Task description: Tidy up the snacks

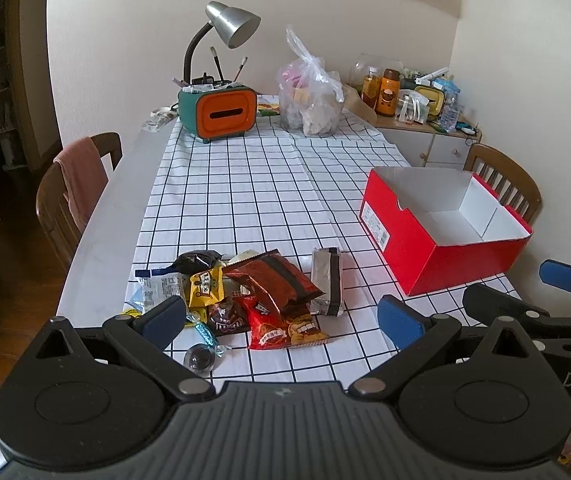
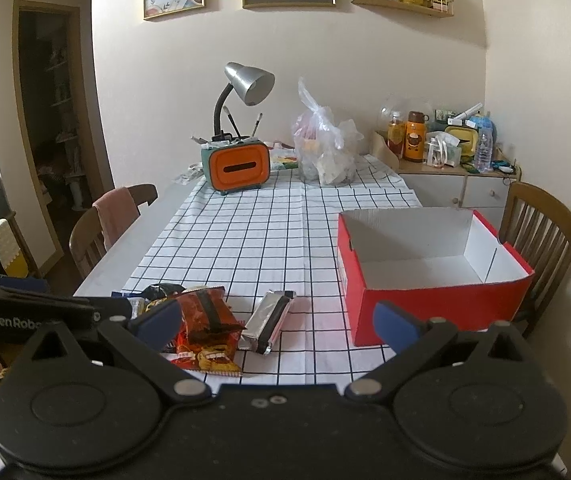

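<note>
left wrist view: the task looks barely started. left gripper (image 1: 281, 322) hangs over the near table edge, jaws spread wide, nothing between the blue pads. snack pile (image 1: 237, 296) sits on the checked tablecloth (image 1: 245, 184) directly ahead: crinkly dark-red foil bag (image 1: 275, 282) on top, glossy red chip bag (image 1: 281, 326) partly under it, small yellow packet (image 1: 204, 289), white-and-blue wrapper (image 1: 157, 286), dark brown round candy pack (image 1: 227, 317), teal twist-wrapped sweet (image 1: 205, 334), a small dark domed piece (image 1: 199, 359) nearest the camera. silver foil block (image 1: 328, 282) with a black band lies just right of the pile, apart from the bags. red box (image 1: 445, 232), rigid card, white inside, sits further right and looks empty. right gripper (image 1: 485, 292) shows at the right edge, also spread, holding nothing.

judgement: step in hand is the first pick. next move calls for dropping onto one packet and pinching a flat edge; the foil bags are slick, puffy and overlapping, so a grab could drag a neighbour along. the silver block is the cleanest target: firm, boxy, isolated.

right wrist view: right gripper (image 2: 275, 320) jaws wide, empty, hovering at the near table edge between pile and box. silver foil block (image 2: 269, 320) lies just ahead of the left pad, red box (image 2: 437, 304) just ahead of the right pad, open top facing up, walls straight. dark-red foil bag (image 2: 205, 312) and chip bag (image 2: 209, 358) lie left of centre. left gripper's black body (image 2: 37, 312) crosses the left edge.
</note>
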Available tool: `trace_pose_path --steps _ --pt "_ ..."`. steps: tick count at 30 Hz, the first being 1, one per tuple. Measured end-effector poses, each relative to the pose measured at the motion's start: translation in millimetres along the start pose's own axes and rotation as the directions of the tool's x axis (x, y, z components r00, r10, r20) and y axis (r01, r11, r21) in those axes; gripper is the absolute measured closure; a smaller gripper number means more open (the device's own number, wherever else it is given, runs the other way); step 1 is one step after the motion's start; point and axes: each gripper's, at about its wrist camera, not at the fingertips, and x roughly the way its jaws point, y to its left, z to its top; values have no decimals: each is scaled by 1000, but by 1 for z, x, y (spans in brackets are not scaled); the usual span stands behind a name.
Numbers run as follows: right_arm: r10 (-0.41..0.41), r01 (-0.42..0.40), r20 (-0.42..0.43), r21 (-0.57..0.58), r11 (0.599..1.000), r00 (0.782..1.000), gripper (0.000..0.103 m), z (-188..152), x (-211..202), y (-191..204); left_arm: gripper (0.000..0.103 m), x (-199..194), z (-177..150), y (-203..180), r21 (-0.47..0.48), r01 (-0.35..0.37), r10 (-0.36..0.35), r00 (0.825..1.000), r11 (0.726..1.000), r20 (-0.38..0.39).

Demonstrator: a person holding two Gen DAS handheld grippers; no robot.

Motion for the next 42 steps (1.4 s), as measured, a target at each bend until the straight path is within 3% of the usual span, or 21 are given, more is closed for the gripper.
trace_pose_path --steps 18,24,32,42 --pt "62 -62 -12 -27 998 998 1 3 26 -1 0 24 5 10 -27 -42 41 998 999 -42" --pt "102 -106 -75 -56 993 992 2 3 55 0 0 46 5 18 -52 -73 68 993 996 -91" --pt "102 -105 -169 -7 994 980 7 -5 105 -18 0 72 -5 36 -35 -148 143 981 988 -128" --pt "94 -88 -279 37 995 956 16 -3 175 -28 1 92 -11 46 -57 -177 165 973 983 -162"
